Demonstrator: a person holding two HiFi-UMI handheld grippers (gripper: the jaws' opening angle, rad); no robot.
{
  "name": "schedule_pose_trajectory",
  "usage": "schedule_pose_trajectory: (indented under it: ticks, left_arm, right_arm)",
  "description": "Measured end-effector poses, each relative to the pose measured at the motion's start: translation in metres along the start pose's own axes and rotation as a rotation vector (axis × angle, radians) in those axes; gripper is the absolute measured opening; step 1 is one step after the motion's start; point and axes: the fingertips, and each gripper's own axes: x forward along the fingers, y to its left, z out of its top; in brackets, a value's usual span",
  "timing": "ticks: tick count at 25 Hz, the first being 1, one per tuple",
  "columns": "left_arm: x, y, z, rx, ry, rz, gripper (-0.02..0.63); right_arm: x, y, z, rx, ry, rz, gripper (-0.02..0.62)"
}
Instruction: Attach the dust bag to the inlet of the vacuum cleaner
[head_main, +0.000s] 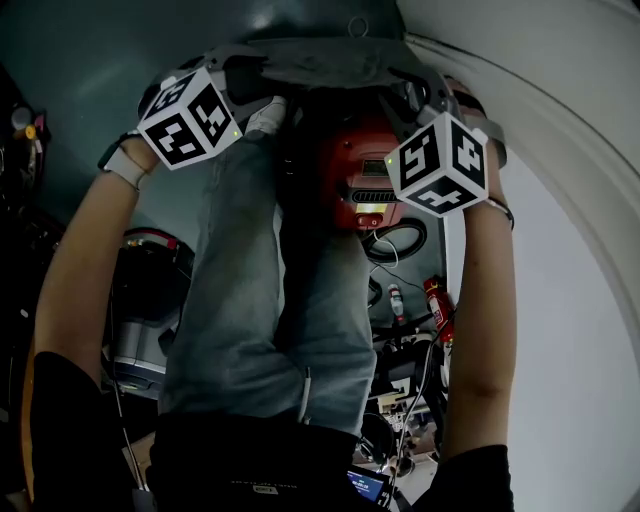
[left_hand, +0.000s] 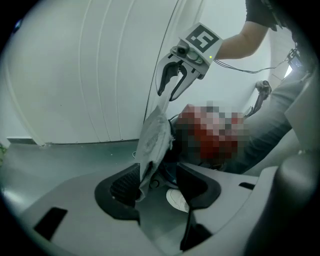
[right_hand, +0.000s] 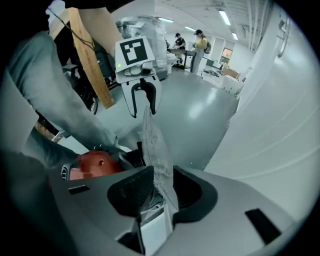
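Grey floor (right_hand: 200, 110), white curved wall (left_hand: 100, 65). The bag (left_hand: 154, 135) (soft, light, floppy, I judge) is clamped in the right hand-held gripper (right_hand: 159, 187). The left hand-held gripper (left_hand: 157, 180) stands apart around its other edge. The vacuum (head_main: 360, 180) sits below, between them. The bag is best gripped at both edges.

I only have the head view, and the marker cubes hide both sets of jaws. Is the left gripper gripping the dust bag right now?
Observer: No. In its own view the left gripper has its jaws wide apart, and the dust bag merely passes between them.
Operator: What holds the bag up, then?
Observer: The right gripper. Its view shows its pads closed on the bag's other end.
Operator: Anyone around me?
Observer: The right gripper view shows a person in a yellow top far down the hall.
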Motion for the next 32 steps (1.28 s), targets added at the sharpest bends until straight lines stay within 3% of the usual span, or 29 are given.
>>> schedule_pose_trajectory:
  ticks: [7, 15, 25, 32]
  left_arm:
    - [-0.06, -0.008, 0.067, -0.007, -0.116, 0.047, 0.216]
    - [-0.134, -0.059, 0.181, 0.148, -0.256, 0.087, 0.216]
    - [-0.235, -0.169, 0.297, 0.296, -0.339, 0.05, 0.216]
    - [-0.286, -0.228, 0.372, 0.376, -0.406, -0.006, 0.216]
  right_arm:
    - [-0.086, -0.002, 0.025, 0.149, -0.114, -0.127, 0.115]
    - [-0.216, 0.012, 0.037, 0.368, -0.271, -0.301, 0.115]
    - [-0.387, 0.066, 0.032, 0.645, -0.405, -0.513, 0.115]
    - [-0.498, 0.092, 0.017, 0.71, -0.466, -0.663, 0.115]
